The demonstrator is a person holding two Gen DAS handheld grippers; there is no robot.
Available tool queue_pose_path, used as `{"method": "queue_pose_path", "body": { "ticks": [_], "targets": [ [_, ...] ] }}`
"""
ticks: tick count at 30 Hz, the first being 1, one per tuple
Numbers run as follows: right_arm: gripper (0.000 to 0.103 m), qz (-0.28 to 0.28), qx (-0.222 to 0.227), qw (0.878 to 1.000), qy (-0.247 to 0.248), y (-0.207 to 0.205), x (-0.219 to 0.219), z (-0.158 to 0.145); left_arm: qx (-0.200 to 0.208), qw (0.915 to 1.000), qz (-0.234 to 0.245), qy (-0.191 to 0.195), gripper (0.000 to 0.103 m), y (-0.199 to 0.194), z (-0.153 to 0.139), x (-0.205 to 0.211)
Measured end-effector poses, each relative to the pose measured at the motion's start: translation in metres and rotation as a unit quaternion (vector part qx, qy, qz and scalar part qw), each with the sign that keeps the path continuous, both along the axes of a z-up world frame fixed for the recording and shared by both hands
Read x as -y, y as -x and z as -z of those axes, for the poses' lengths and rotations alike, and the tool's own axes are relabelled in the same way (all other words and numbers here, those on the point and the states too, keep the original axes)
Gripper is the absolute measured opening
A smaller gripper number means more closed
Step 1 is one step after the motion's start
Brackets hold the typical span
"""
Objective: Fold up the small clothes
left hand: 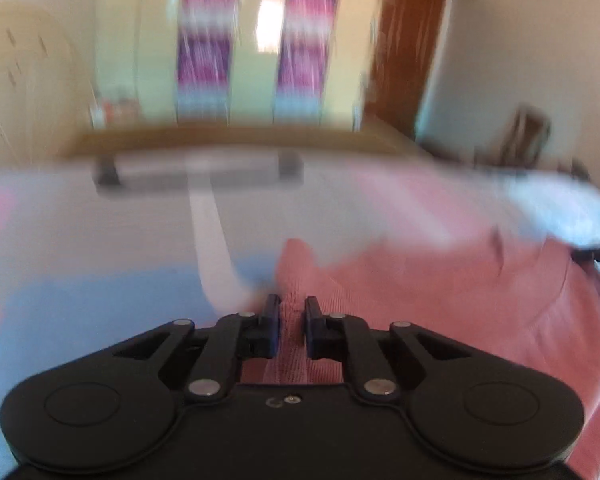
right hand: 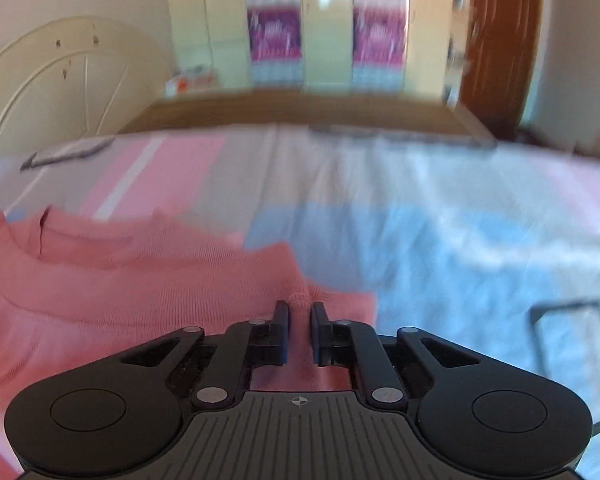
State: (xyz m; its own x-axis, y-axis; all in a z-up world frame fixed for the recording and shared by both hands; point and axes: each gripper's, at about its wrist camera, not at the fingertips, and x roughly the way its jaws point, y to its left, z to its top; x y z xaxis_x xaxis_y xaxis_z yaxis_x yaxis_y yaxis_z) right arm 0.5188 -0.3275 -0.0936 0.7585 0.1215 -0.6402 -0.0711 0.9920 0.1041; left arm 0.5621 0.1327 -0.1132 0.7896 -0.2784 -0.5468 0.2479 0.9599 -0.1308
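Pink knit top (right hand: pixel 112 300) stretched sideways between grippers, neckline facing away, over striped bedsheet (right hand: pixel 440 220). Left gripper (left hand: pixel 292 312) pinches one edge, jaws nearly closed; right gripper (right hand: pixel 300 316) likewise.

- The left gripper (left hand: pixel 292 307) points forward and a little downward, its black linkage arms drawn inward so the two fingers stand close and nearly parallel.
- Its fingers pinch a raised ridge of the pink knit top (left hand: pixel 440 292), which fills the narrow gap between the pads.
- The right gripper (right hand: pixel 300 314) sits in much the same pose, level and facing forward, fingers drawn close.
- A bunched fold at the edge of the same garment is clamped between its fingers.
- Both views are motion-blurred; the gripper bodies themselves read sharp.
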Motion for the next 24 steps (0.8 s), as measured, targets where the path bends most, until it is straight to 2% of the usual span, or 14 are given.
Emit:
{"method": "queue_pose_path", "body": {
  "ticks": [1,3,5,11,12,14,15,16,17,18,20,21,22,24],
  "targets": [
    [0.009,0.010,0.027,1.000,-0.008,0.009,0.002,-0.006,0.017,0.9996,-0.019,0.009,0.011,0.007,-0.005,-0.004],
    [0.009,0.015,0.051,0.999,-0.003,0.021,0.001,-0.006,-0.002,0.9992,-0.039,0.007,0.011,0.004,0.004,-0.006],
    [0.008,0.010,0.028,0.999,0.018,0.016,-0.004,0.008,-0.027,0.9986,-0.046,0.005,0.011,-0.002,0.014,-0.005],
    [0.006,0.033,-0.007,0.999,0.020,0.004,-0.004,0.028,-0.061,0.9968,-0.047,-0.017,0.013,-0.010,0.029,-0.005],
    [0.006,0.033,-0.010,0.999,0.020,0.003,-0.005,0.029,-0.064,0.9967,-0.047,-0.015,0.015,-0.010,0.031,-0.007],
    [0.007,0.037,-0.023,0.999,0.013,-0.004,0.000,0.022,-0.070,0.9963,-0.050,-0.007,0.026,-0.015,0.026,-0.012],
    [0.011,0.042,-0.028,0.999,0.008,-0.004,0.001,0.018,-0.072,0.9956,-0.059,-0.001,0.032,-0.014,0.023,-0.015],
    [0.037,0.054,-0.027,0.998,0.012,-0.003,-0.002,0.012,-0.067,0.9950,-0.074,-0.012,0.038,-0.012,0.016,-0.012],
    [0.057,0.067,-0.013,0.997,0.021,0.001,-0.009,0.003,-0.043,0.9954,-0.080,-0.030,0.039,-0.005,0.007,-0.003],
    [0.057,0.049,0.009,0.999,0.011,0.007,-0.018,-0.005,-0.026,0.9973,-0.060,-0.033,0.039,0.001,-0.002,0.010],
    [0.057,-0.018,0.000,1.000,-0.025,-0.004,-0.046,-0.012,-0.029,0.9989,0.016,-0.033,0.044,0.005,-0.008,0.051],
    [0.057,-0.044,-0.007,0.999,-0.024,-0.009,-0.065,-0.012,-0.035,0.9972,0.047,-0.048,0.047,0.005,-0.008,0.074],
    [0.057,-0.071,-0.006,0.997,-0.019,-0.012,-0.086,-0.010,-0.044,0.9949,0.069,-0.059,0.055,0.004,-0.005,0.096],
    [0.057,-0.111,-0.011,0.994,-0.014,-0.018,-0.122,-0.005,-0.054,0.9925,0.092,-0.061,0.057,0.003,0.002,0.122]
  ]
}}
